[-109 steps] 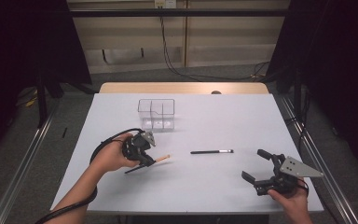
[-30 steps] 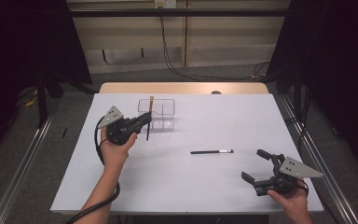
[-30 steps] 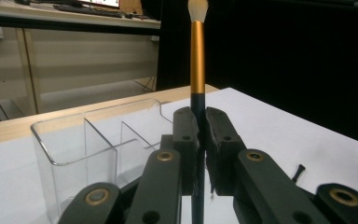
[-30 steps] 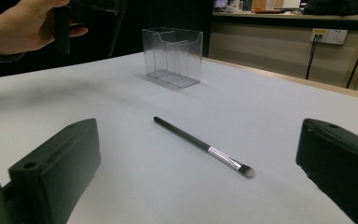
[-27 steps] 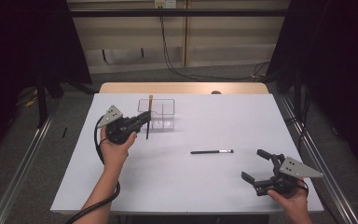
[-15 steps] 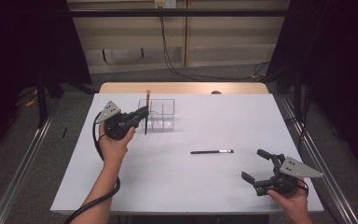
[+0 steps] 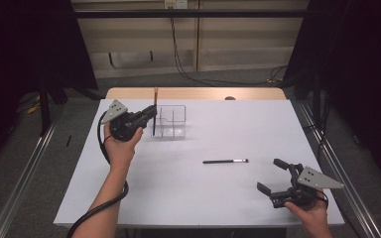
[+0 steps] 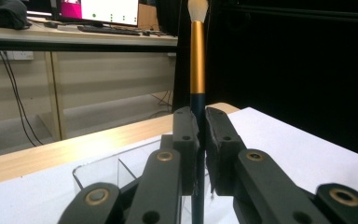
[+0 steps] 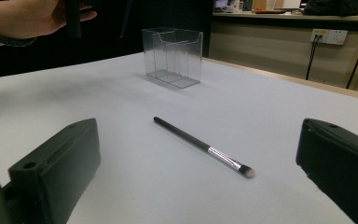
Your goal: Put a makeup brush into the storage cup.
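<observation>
While the left gripper (image 7: 150, 113) clamps a gold-banded brush (image 8: 196, 60) upright beside the clear organizer (image 7: 172, 121), misalignment could knock its wall; the right gripper (image 7: 279, 174), jaws wide and empty, rests near the black brush (image 7: 225, 161)

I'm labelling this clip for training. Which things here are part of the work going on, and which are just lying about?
In the job:
- left gripper, shut on the gold-banded brush, held upright
- clear divided holder, right beside that brush
- black brush flat on the table, likely next
- right gripper, open, waiting

Lying about:
- cables on the floor beyond the table
- small dark thing at the table's far edge
</observation>
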Demonstrator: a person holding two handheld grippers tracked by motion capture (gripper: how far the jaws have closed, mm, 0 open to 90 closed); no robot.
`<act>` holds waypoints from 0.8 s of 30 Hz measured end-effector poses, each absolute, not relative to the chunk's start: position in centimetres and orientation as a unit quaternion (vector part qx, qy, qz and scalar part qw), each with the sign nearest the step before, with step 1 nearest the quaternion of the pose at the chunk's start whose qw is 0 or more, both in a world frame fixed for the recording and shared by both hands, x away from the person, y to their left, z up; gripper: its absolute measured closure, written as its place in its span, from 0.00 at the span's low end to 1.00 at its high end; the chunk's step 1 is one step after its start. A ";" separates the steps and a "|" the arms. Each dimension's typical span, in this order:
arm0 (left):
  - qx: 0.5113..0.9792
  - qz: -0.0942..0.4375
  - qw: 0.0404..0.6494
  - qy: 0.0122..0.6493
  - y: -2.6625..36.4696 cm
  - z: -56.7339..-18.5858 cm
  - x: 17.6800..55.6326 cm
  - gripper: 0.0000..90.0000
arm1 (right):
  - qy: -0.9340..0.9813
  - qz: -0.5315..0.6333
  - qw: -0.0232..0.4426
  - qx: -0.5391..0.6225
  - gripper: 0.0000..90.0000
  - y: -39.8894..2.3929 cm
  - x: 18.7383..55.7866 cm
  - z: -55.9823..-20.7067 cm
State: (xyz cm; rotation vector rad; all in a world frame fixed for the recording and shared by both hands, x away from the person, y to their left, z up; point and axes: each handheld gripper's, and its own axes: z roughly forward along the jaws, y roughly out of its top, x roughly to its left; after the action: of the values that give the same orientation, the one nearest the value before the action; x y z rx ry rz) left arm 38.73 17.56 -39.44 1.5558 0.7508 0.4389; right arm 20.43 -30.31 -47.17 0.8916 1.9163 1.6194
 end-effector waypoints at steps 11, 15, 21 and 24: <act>0.672 0.202 0.631 0.330 17.7 -39.1 39.6 0.93 | 0.698 0.591 0.238 0.326 0.00 -30.4 20.4 -47.2; 0.670 0.208 0.630 0.331 17.7 -38.9 39.8 0.93 | 0.700 0.590 0.238 0.325 0.00 -30.3 20.4 -47.2; 0.664 0.208 0.633 0.339 17.7 -38.8 40.3 0.93 | 0.700 0.590 0.238 0.325 0.00 -30.3 20.4 -47.2; 0.662 0.211 0.633 0.341 17.8 -38.8 40.5 0.93 | 0.700 0.590 0.238 0.325 0.00 -30.3 20.4 -47.2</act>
State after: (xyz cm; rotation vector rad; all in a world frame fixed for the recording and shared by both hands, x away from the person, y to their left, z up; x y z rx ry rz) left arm 40.48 17.83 -38.77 1.5148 0.7800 0.4815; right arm 20.44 -30.33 -47.19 0.8892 1.9179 1.6159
